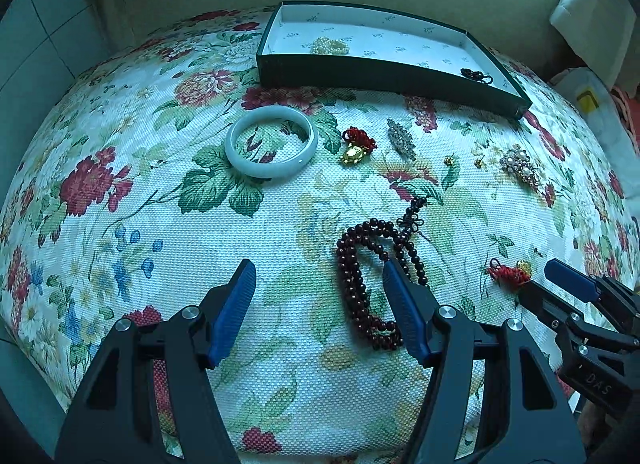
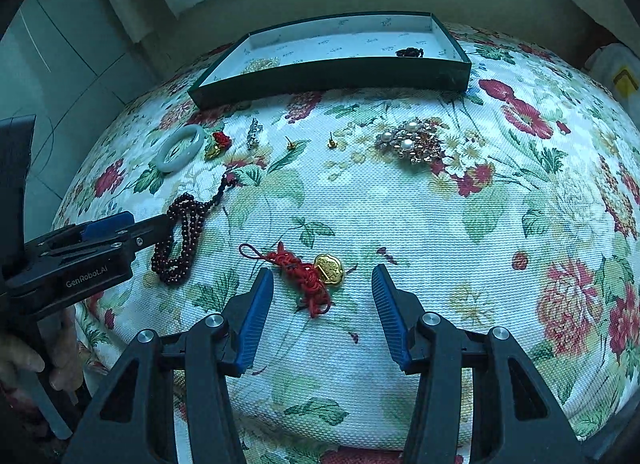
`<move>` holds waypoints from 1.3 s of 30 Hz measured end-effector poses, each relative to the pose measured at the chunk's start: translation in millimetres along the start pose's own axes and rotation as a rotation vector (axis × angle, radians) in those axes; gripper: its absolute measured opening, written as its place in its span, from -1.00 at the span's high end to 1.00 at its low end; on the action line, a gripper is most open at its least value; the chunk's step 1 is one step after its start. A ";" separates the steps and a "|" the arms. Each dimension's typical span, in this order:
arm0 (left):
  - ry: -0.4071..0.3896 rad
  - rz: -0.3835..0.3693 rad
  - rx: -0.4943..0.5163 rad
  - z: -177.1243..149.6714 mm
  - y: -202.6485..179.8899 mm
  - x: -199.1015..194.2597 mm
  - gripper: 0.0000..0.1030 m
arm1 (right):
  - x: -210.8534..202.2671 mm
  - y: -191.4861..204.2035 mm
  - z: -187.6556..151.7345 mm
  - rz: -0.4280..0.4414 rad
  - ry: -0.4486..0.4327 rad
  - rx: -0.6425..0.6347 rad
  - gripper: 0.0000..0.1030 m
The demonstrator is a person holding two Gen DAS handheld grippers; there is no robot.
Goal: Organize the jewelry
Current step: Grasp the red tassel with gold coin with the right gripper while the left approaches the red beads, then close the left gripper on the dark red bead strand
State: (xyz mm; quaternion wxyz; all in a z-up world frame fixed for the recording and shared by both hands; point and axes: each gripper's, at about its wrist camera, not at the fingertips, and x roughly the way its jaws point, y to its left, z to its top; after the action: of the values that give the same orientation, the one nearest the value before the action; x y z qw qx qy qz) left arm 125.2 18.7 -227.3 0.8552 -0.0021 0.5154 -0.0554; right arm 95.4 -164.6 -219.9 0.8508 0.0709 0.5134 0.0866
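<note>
Your left gripper (image 1: 320, 284) stands wide with nothing between its blue pads; its right-hand finger overlaps the dark red bead necklace (image 1: 360, 276) lying looped on the floral cloth-covered table (image 1: 120, 224); contact cannot be told. Your right gripper (image 2: 322, 288) is parted about halfway, and the red knotted cord with gold lock-shaped charm (image 2: 316, 270) lies between its fingertips, pads clear of it. The shallow dark green box with white lining (image 2: 332, 76) sits at the far edge, holding a pale pearl cluster (image 1: 330, 46) and a small dark item (image 2: 410, 52). Between box and grippers lie a pale green jade bangle (image 1: 272, 144), a pearl-and-stone brooch (image 2: 412, 140) and two small gold ear studs (image 2: 331, 142).
</note>
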 end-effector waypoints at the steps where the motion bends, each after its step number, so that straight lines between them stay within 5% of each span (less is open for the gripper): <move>1: -0.001 0.001 -0.002 -0.9 0.0 -0.5 -0.27 | 0.5 1.4 0.0 -0.001 -0.002 -0.006 0.01; 11: 0.004 0.011 0.004 -4.0 -1.4 1.3 -0.27 | 9.0 9.1 0.7 -0.039 -0.003 -0.047 0.15; 21: 0.006 0.006 0.020 -5.7 -7.0 0.6 -0.27 | 6.1 4.0 0.6 -0.073 -0.018 -0.056 0.54; 39: 0.009 -0.002 0.053 -5.6 -17.4 5.3 -0.39 | -2.2 -7.2 2.9 -0.097 -0.037 -0.017 0.59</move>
State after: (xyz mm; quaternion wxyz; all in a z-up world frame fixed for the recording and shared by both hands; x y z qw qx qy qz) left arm 121.2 1.1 -233.6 0.8525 0.0201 0.5176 -0.0698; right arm 97.5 -172.2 -218.2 0.8639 0.0400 0.4997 0.0482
